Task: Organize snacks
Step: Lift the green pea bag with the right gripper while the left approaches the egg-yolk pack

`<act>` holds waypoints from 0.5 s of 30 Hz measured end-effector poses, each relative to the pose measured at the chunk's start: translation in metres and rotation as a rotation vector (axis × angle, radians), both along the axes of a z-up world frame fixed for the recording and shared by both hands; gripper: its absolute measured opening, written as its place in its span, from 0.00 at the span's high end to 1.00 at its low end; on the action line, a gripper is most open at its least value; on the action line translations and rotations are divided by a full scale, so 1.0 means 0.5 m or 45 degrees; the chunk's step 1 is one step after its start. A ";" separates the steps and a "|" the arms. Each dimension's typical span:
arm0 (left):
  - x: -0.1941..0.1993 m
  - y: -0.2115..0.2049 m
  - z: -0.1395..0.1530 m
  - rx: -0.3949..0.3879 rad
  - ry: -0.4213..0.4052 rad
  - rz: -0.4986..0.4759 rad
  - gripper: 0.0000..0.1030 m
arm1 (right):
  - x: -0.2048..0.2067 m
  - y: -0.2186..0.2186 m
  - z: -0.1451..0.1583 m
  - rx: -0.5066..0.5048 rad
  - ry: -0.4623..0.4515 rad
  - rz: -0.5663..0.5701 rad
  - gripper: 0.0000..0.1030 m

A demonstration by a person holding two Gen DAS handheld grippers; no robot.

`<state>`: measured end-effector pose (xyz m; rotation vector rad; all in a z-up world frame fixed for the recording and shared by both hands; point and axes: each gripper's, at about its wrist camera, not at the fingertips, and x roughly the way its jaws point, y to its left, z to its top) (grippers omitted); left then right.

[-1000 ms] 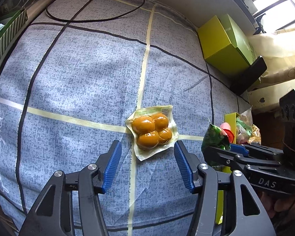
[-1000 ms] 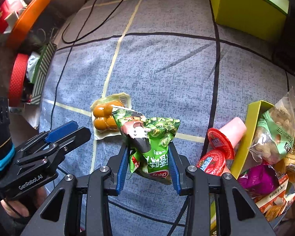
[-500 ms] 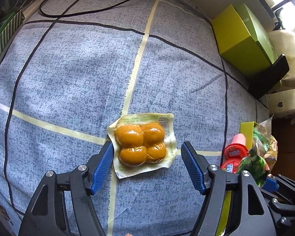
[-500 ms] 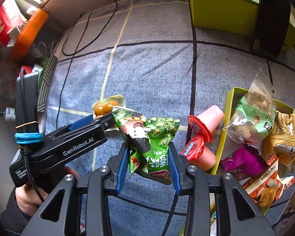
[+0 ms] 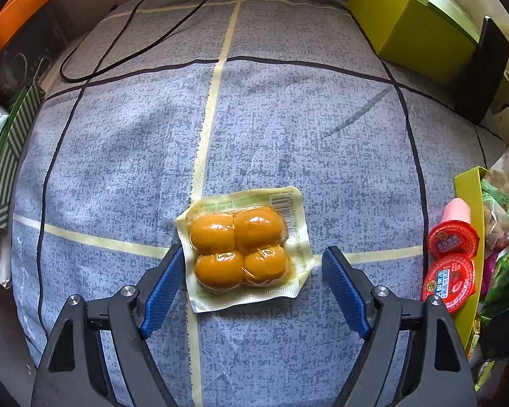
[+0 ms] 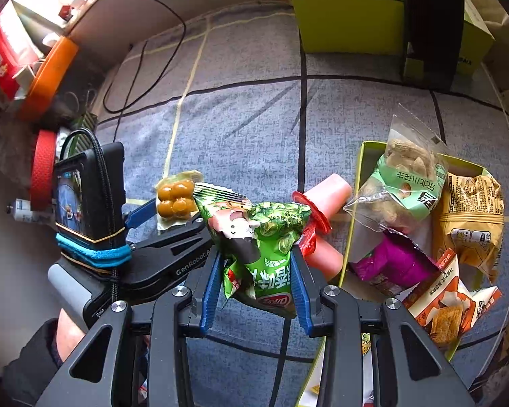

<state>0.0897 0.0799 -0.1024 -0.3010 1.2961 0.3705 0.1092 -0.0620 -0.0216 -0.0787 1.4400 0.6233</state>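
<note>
A clear vacuum pack of four orange balls lies flat on the blue checked cloth. My left gripper points down over it, open wide, with one blue pad on each side of the pack and neither pressing on it. The right wrist view shows that pack and the left gripper at the left. My right gripper is shut on a green snack bag, held above the cloth just left of a yellow-green tray filled with several snack packets.
Two pink jelly cups with red lids lie against the tray's left wall. A yellow-green box and a black slab stand at the back right. A black cable loops at the back left. Clutter lines the left edge.
My left gripper moved onto the orange pack while its jaws widened, and now straddles it. My right gripper carried the green bag up and rightward, nearer the tray.
</note>
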 end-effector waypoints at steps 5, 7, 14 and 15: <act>-0.005 -0.006 0.001 -0.014 0.004 0.014 0.29 | -0.008 -0.019 0.011 0.013 -0.011 -0.009 0.66; -0.017 0.011 0.004 -0.039 -0.004 0.016 0.30 | -0.014 -0.028 0.013 0.016 -0.011 -0.015 0.66; -0.067 0.021 0.015 -0.066 -0.016 0.026 0.31 | -0.032 -0.054 0.015 0.020 -0.010 -0.026 0.66; -0.073 0.020 0.019 -0.062 -0.018 0.022 0.31 | -0.035 -0.056 0.016 0.020 -0.011 -0.026 0.66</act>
